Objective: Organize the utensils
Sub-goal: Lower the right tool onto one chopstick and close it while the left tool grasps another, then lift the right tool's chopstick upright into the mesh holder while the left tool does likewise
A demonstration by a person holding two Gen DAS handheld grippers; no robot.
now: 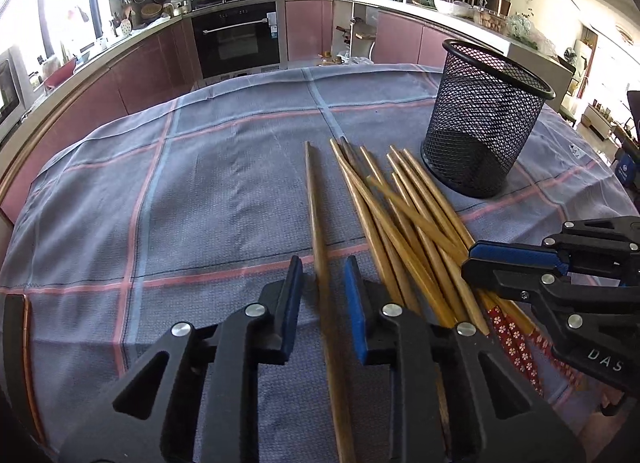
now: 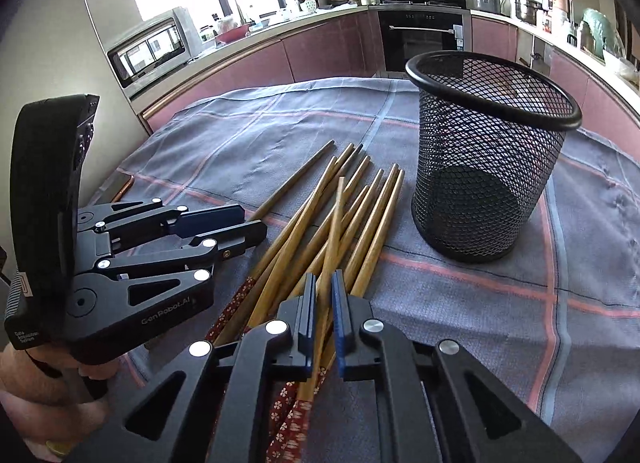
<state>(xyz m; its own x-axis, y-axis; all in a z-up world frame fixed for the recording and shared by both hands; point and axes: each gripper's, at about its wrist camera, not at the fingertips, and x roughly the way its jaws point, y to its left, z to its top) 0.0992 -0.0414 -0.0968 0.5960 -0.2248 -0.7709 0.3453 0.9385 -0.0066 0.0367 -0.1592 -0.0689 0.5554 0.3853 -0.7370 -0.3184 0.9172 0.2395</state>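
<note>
Several wooden chopsticks with red flowered handles lie in a loose pile on the checked cloth, also seen in the right wrist view. One plain chopstick lies apart on the pile's left. It runs between the fingers of my left gripper, whose pads stand a little off it on both sides. My right gripper is shut on a single chopstick that lies across the top of the pile. An upright, empty black mesh cup stands just beyond the pile on the right.
A grey-blue cloth with pink lines covers the table. The two grippers sit side by side, with the right gripper close to the left one's right. A hand holds the left gripper. Kitchen counters and an oven stand beyond the table.
</note>
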